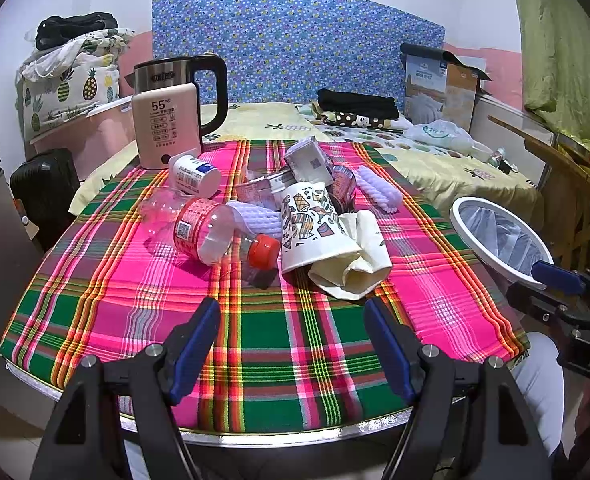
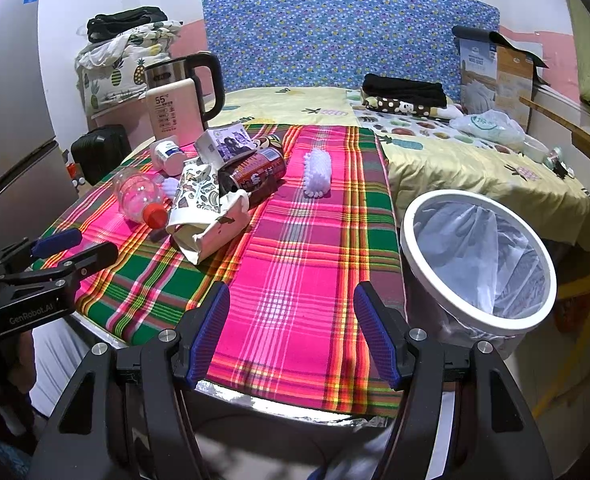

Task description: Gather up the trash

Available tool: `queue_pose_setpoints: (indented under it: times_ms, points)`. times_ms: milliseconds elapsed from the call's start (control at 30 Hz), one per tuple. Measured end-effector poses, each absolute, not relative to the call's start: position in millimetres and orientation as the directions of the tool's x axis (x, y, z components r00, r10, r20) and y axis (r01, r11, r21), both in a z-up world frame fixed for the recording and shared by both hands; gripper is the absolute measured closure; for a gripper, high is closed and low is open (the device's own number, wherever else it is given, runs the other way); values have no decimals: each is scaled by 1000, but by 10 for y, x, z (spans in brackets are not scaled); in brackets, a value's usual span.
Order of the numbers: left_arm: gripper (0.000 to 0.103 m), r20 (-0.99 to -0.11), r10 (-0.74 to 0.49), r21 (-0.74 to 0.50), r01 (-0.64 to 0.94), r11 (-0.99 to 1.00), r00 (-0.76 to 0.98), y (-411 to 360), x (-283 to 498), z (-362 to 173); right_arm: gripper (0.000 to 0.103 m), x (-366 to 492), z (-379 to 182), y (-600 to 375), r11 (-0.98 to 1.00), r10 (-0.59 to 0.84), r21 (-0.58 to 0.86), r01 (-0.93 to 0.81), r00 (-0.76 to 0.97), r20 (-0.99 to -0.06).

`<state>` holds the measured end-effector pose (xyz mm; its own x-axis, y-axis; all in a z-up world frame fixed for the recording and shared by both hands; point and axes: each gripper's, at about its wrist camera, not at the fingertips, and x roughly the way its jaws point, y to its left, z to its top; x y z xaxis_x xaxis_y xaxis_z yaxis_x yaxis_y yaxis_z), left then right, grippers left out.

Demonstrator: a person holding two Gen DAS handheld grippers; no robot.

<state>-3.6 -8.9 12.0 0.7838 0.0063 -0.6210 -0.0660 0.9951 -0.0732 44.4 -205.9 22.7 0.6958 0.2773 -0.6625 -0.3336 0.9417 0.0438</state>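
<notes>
Nothing looks collected yet: both the left gripper [image 1: 291, 324] and right gripper [image 2: 291, 316] gape wide and empty, the trash pile [image 1: 295, 216] sits mid-table, and the lined bin [image 2: 479, 256] at the table's right looks empty.

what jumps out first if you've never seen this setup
The loud pink and green plaid tablecloth grabs the eye, with a heap of trash mid-table: a patterned paper cup and a clear bottle with a red cap. Off the table's right edge stands a white-rimmed lined trash bin.
</notes>
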Motion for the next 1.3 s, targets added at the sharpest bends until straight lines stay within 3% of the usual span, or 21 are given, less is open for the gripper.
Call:
queue_pose_setpoints:
  times_ms: [1300]
  points:
    - [27, -619, 8, -73, -67, 995, 785, -81, -80, 226, 37, 409, 215, -2055, 940, 285, 49, -339, 695, -660]
